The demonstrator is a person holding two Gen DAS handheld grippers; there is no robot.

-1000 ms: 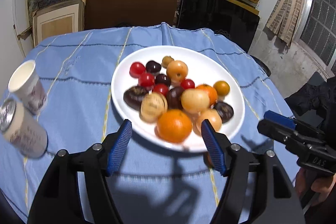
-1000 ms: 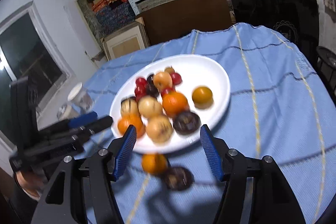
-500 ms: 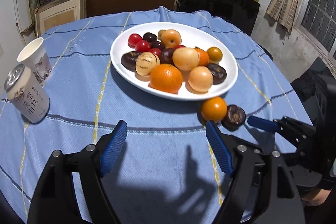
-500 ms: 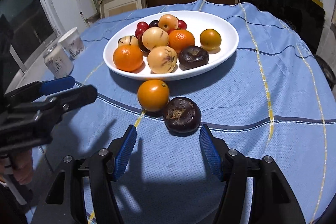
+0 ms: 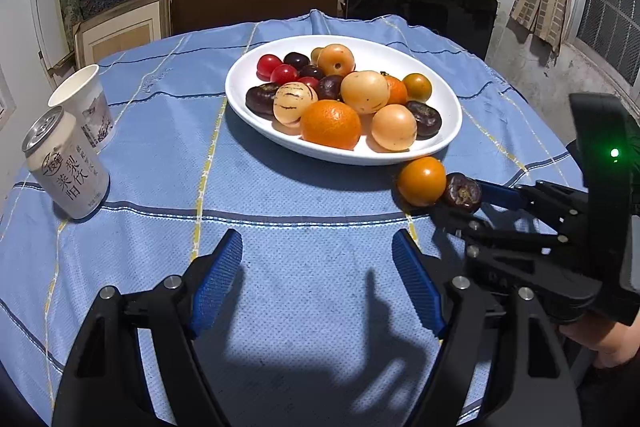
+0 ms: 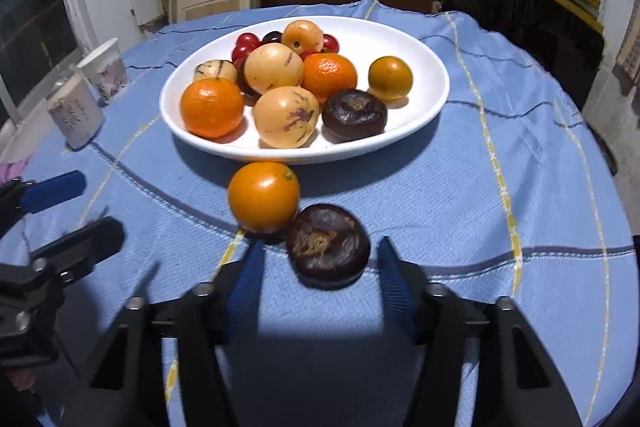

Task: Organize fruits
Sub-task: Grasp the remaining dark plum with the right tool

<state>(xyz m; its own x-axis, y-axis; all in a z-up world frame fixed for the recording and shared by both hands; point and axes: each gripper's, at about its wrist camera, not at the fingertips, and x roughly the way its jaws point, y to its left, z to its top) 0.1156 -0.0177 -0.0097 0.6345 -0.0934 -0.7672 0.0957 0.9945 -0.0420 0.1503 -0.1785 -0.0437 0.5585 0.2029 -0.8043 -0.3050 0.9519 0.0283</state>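
A white oval plate (image 5: 448, 99) (image 6: 432, 83) holds oranges, pale yellow fruits, dark purple fruits and small red ones. On the blue cloth in front of it lie a loose orange (image 6: 264, 197) (image 5: 422, 181) and a dark purple fruit (image 6: 328, 245) (image 5: 463, 191), touching. My right gripper (image 6: 318, 279) is open, its blue fingers on either side of the dark fruit, low over the cloth. My left gripper (image 5: 318, 279) is open and empty over bare cloth, well short of the plate. Each gripper shows in the other's view.
A drink can (image 5: 66, 163) and a paper cup (image 5: 84, 105) stand at the table's left edge; both also show in the right wrist view, the can (image 6: 74, 113). Cardboard boxes, a dark panel and shelves stand behind the round table.
Both grippers pulled back from the plate and dropped lower. My right gripper has moved forward so its open fingers now flank the dark purple fruit. The loose fruits have not moved.
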